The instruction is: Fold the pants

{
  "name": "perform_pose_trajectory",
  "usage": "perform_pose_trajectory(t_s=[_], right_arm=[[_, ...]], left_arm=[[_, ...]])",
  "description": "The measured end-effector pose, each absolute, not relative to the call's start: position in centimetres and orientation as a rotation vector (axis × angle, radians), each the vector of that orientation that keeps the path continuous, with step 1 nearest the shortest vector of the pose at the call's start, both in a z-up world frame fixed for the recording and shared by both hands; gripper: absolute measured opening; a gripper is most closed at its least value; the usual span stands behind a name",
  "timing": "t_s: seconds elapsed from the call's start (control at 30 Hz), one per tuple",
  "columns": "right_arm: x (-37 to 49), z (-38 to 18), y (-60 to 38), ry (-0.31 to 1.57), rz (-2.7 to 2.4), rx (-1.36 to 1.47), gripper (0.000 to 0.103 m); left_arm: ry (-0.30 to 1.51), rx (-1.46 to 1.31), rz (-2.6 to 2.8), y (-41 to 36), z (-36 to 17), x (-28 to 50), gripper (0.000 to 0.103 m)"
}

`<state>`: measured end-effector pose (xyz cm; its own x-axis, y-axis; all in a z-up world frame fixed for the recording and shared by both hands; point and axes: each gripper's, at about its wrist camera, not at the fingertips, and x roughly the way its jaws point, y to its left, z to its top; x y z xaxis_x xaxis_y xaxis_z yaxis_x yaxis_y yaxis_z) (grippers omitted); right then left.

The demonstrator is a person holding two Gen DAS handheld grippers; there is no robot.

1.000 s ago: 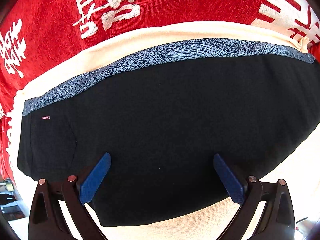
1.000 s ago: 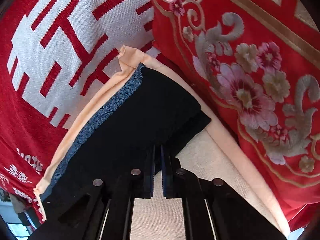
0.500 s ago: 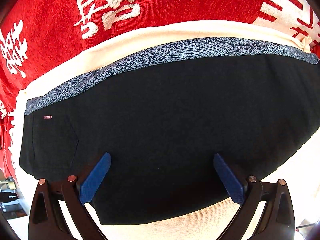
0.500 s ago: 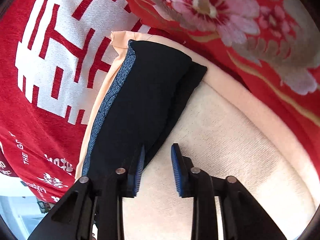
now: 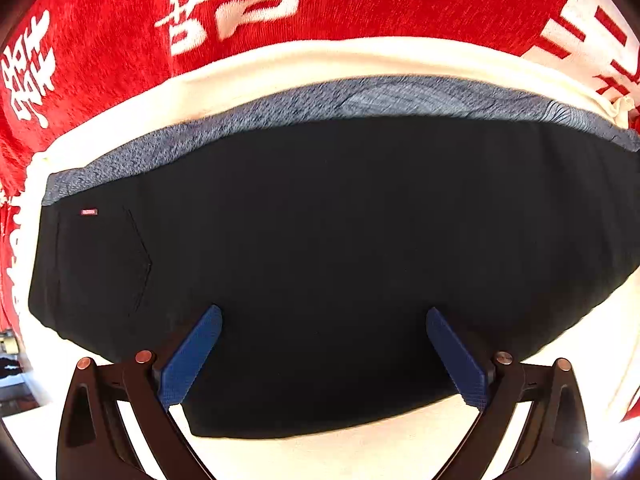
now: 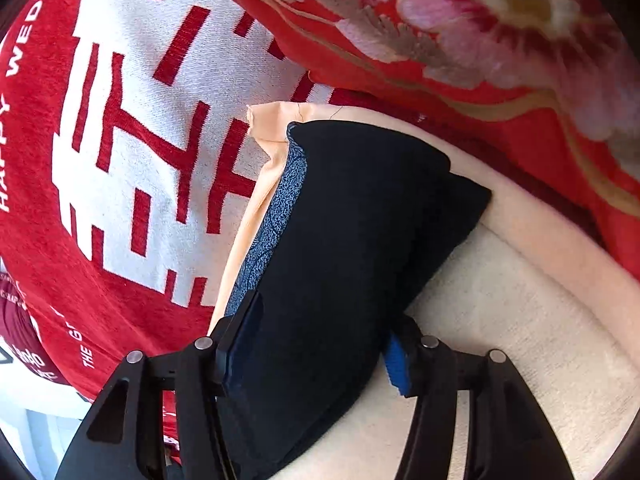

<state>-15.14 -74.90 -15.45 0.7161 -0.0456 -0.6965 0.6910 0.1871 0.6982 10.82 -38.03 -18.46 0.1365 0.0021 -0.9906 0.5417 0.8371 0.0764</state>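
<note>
My left tool point(image 5: 324, 320) points straight down, its two blue pads point(image 5: 192, 356) spread wide and tilted outward, nothing pressed between them; its jaws have just been closing a little. My right tool point(image 6: 320, 344) slants downward, and its jaws have just been opening. They now stand about half apart, straddling the folded black pants point(image 6: 352, 240). Whether its pads press the cloth I cannot tell. Neither of my hands shows in either view.

Red woven blanket point(image 6: 132, 168): "HAPPY WEDD…" and "THE G…" printed in white; large white double-happiness character woven in.
</note>
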Motion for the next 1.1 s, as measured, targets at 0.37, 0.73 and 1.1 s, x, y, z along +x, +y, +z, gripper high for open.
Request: perform_pose_trajectory(t_s=[0.37,0.73,1.1], right_arm=[[-13.2,-10.1,-73.5,0.709,-0.471,1.115,0.015],[-7.3,-3.7,-67.0,0.822,-0.388,0.715,0.015],[1.0,-1.9,-53.3,0.963,-0.277,0.315,0.015]], left_arm=[[1.235,0.467,-0.671,-52.7,-17.2,6.2,0.088],[1.198,0.493,-0.701,-53.9,-19.6,4.3,0.094],[1.187,0.368,-0.659,-43.5,-15.2,7.8,0.094]])
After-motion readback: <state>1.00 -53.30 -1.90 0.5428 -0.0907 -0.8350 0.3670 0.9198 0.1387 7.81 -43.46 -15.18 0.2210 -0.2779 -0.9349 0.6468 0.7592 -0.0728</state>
